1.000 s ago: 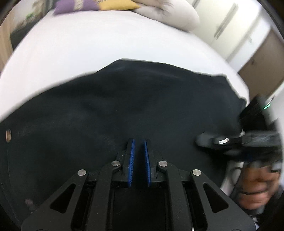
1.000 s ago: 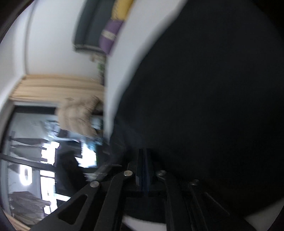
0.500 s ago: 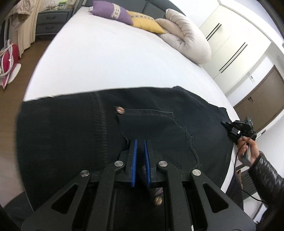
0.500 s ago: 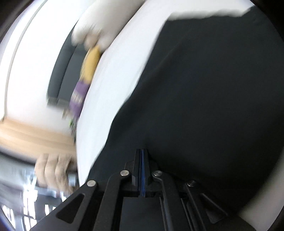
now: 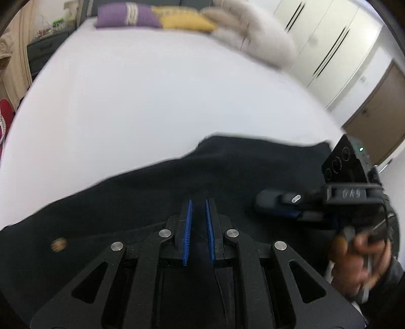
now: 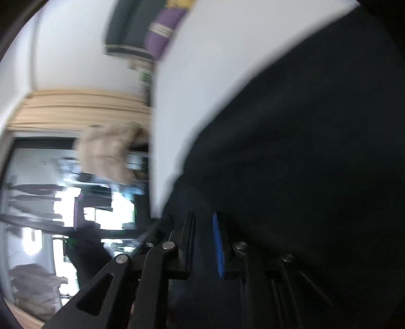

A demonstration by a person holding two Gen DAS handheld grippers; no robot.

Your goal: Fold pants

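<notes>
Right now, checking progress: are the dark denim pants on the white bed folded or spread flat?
Cannot tell. The dark denim pants are blurred and fill both views.

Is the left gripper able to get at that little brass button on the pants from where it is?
Probably yes. The brass button lies exposed on the black pants, just left of the left gripper, with nothing covering it. The right gripper is off on the other side, out of the way.

Wide bare white bed (image 5: 157, 101) fills the middle of the left wrist frame, open passage. Pillows (image 5: 192, 22) line the top edge. Dark pants (image 5: 227, 177) cover the lower half; the right gripper (image 5: 263, 202) blocks the right.
</notes>
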